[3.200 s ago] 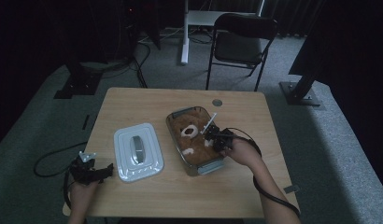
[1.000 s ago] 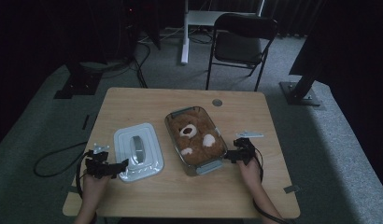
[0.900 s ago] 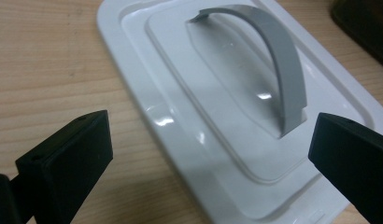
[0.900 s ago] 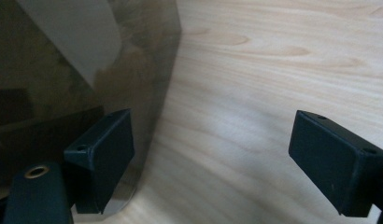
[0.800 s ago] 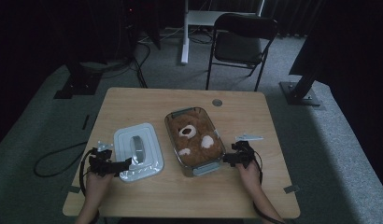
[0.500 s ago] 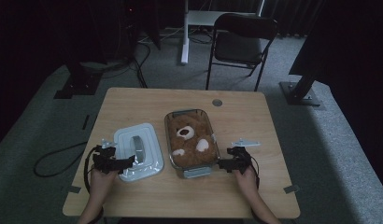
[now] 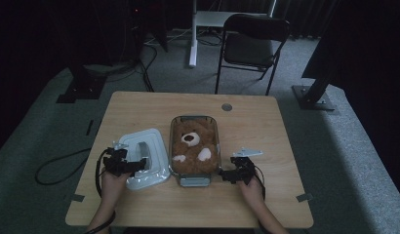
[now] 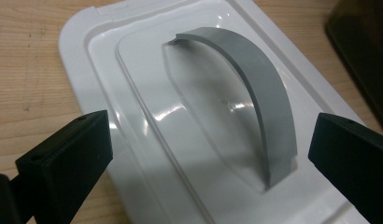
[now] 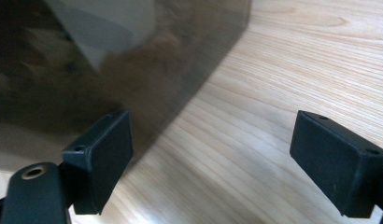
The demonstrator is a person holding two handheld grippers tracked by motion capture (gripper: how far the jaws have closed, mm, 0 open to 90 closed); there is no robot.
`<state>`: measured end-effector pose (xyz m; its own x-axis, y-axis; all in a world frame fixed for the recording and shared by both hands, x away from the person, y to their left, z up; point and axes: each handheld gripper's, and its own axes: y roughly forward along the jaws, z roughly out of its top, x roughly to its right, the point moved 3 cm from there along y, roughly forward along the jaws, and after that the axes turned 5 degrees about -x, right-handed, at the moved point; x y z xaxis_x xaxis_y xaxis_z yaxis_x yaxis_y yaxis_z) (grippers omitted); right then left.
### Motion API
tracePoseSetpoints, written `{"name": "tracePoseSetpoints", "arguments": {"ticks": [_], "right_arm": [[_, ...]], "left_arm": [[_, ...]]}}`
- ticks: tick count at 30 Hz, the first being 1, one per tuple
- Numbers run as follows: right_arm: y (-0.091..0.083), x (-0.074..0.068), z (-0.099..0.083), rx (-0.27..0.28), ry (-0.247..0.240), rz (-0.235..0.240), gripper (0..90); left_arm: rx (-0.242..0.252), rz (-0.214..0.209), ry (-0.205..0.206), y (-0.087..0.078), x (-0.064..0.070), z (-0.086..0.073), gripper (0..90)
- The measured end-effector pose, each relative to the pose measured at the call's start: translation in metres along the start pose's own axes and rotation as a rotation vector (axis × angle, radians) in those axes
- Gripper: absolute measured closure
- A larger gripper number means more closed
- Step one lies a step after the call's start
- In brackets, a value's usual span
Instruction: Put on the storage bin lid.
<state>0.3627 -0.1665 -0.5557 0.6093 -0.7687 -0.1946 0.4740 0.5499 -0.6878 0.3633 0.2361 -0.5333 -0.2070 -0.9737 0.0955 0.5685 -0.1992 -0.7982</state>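
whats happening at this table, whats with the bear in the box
A person at a wooden table holds a tool in each hand. A brown teddy bear lies in a clear container with no lid on it. The white lid, with its grey handle, lies flat on the table just left of the container. The left tool is open, its jaws either side of that handle without gripping it. The right tool is open too, low over the table at the container's near right corner.

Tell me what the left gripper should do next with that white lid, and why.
Probably ease the left gripper forward and close on the grey handle: its jaws stand open on either side of it, and the lid lies beside the bin holding the teddy bear.
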Motion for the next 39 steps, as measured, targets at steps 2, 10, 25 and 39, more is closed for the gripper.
{"name": "tracePoseSetpoints", "arguments": {"ticks": [2, 10, 25, 39], "right_arm": [[-0.003, 0.005, -0.001, 0.005, 0.004, -0.021, 12.6], [-0.01, 0.016, -0.007, 0.008, 0.043, -0.062, 12.8], [-0.012, 0.016, -0.008, -0.007, 0.014, -0.111, 13.3], [-0.014, 0.015, -0.006, 0.0, 0.014, -0.109, 13.4]], "left_arm": [[-0.007, 0.009, -0.009, 0.003, 0.001, 0.004, 0.6], [-0.031, 0.003, -0.017, 0.017, 0.013, 0.017, 0.6], [0.018, 0.019, -0.006, 0.025, 0.024, 0.017, 43.9], [0.149, -0.069, -0.084, 0.004, 0.016, 0.012, 69.8]]}}
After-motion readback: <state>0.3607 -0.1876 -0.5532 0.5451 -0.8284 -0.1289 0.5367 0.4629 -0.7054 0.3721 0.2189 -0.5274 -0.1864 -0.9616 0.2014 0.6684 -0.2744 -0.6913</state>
